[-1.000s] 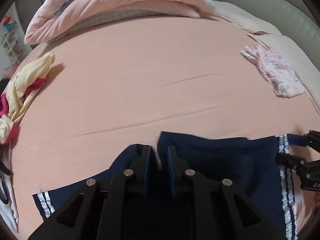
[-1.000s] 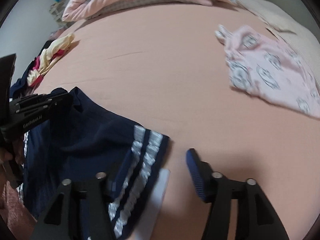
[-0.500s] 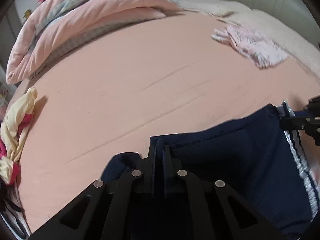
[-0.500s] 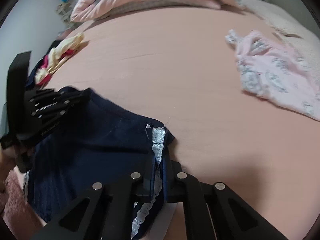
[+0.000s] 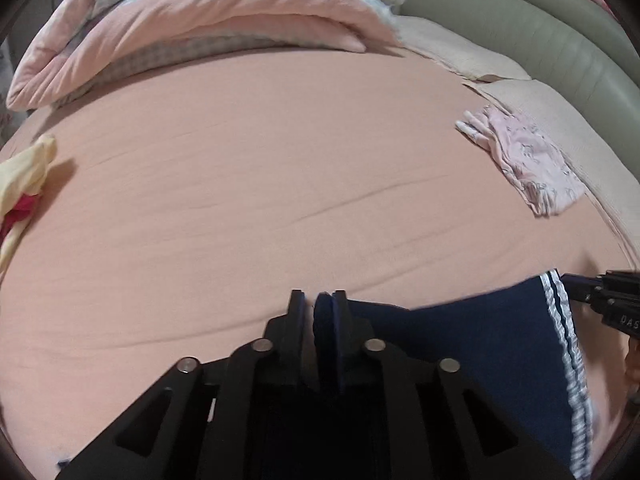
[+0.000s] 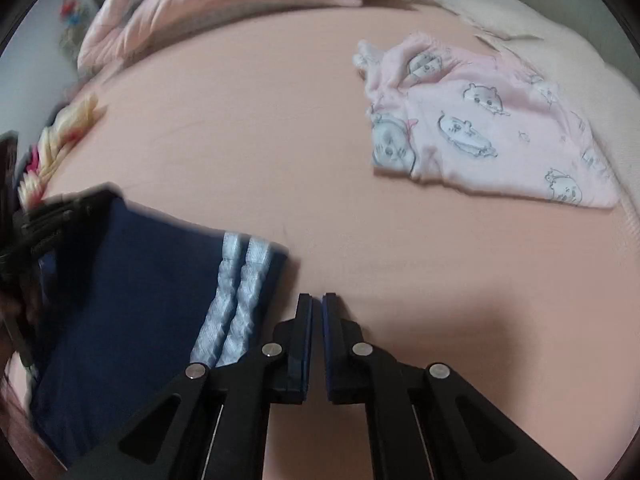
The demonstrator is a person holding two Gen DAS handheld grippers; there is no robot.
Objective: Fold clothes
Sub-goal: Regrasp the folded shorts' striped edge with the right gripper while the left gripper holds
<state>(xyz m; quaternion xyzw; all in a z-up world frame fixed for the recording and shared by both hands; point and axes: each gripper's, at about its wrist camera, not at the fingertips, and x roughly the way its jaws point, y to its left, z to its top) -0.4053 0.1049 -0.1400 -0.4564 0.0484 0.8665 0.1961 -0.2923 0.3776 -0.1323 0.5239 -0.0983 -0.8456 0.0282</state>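
Observation:
The navy shorts (image 5: 460,344) with a white-striped hem hang stretched to the right of my left gripper (image 5: 318,296). Its jaws are opening. A narrow slit shows between them, and navy cloth lies only against the right pad. The right wrist view shows the shorts (image 6: 140,280) blurred at the left, with the left gripper (image 6: 44,224) at their far corner. My right gripper (image 6: 317,298) is shut and no cloth shows between its pads. The striped hem runs past the outer side of its left finger. In the left wrist view the right gripper (image 5: 568,280) meets that hem at its tip.
The pink bed sheet (image 5: 260,180) stretches ahead. A pink printed garment (image 6: 480,132) lies at the right, near beige pillows (image 5: 460,52) and a padded headboard (image 5: 540,28). A folded pink duvet (image 5: 200,20) lies at the back. A yellow and red garment (image 5: 20,184) lies at the left edge.
The right gripper went from wide open to shut on the striped hem; now the hem sits left of its fingers. The left gripper shut on the shorts' corner, then a slit reopened.

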